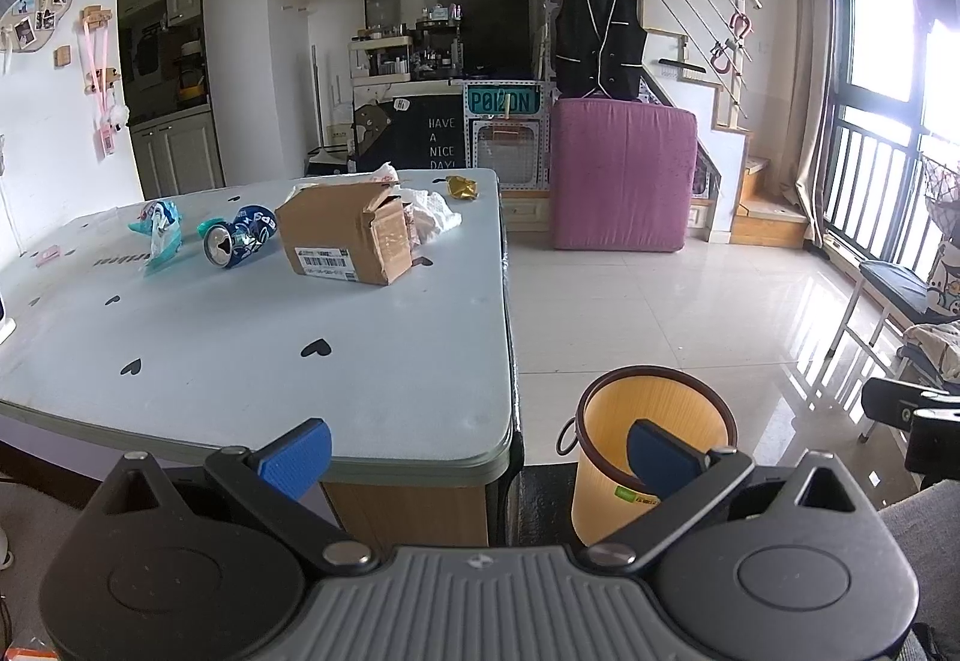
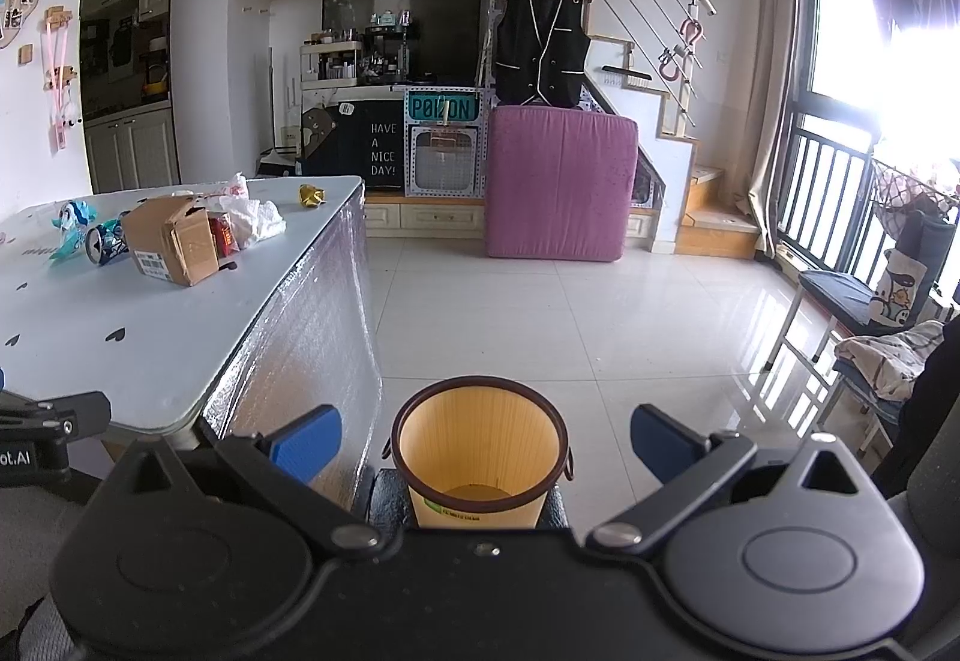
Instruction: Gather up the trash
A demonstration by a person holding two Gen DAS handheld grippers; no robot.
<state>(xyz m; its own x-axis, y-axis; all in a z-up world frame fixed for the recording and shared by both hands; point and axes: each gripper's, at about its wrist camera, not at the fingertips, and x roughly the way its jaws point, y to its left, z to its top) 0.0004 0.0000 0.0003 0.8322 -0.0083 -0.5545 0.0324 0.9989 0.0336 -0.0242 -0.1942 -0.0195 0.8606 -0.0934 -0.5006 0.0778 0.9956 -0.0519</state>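
Trash lies at the far side of the pale table: an open cardboard box, a crushed blue can, a teal wrapper, a white plastic bag and a gold foil scrap. A yellow waste bin with a dark rim stands on the floor by the table's near right corner. My left gripper is open and empty, low at the table's near edge. My right gripper is open and empty, right above the bin. The box and can show there too.
A purple cushion leans against a cabinet across the tiled floor. Stairs rise at the back right. A chair and bench stand by the window railing on the right. The table's side is wrapped in bubble foil.
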